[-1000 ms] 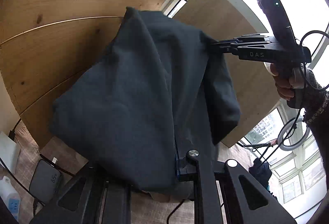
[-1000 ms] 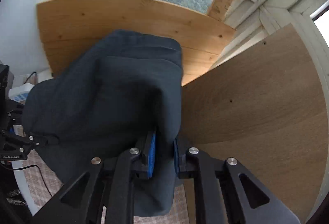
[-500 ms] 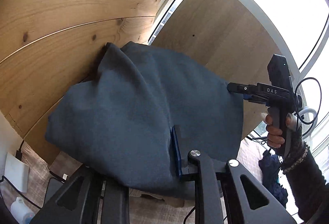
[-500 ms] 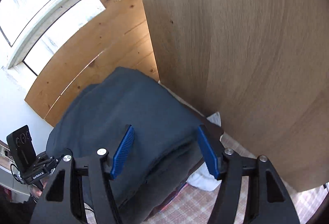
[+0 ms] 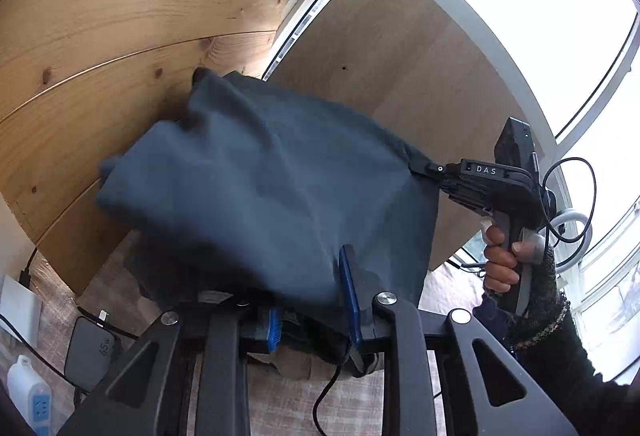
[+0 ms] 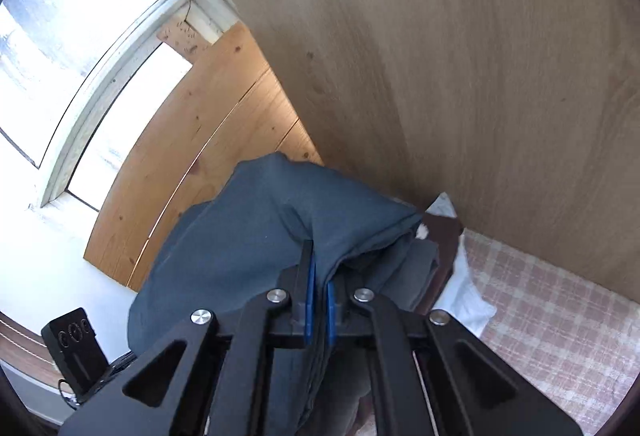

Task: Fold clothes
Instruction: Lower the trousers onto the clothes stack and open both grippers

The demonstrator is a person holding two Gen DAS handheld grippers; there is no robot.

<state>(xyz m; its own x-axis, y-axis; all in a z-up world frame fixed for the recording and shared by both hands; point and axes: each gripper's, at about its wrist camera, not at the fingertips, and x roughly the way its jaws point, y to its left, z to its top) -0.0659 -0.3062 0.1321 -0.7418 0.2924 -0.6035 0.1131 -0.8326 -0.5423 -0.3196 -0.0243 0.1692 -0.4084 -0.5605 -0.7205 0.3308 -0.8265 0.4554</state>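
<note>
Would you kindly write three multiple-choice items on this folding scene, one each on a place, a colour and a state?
1. Where does the right gripper grip the dark cloth, seen from the left wrist?
A. At its right corner
B. At its far left edge
C. Nowhere

2. What colour are the pads on the fingers?
A. Red
B. Blue
C. Yellow

3. How does the right gripper stand?
A. Wide open, empty
B. Shut on nothing
C. Shut on the cloth

Answers:
1 A, its tip meets the cloth's right corner.
2 B, blue strips line both fingers.
3 C, its jaws have just closed and cloth runs between the blue pads in the right wrist view.
</note>
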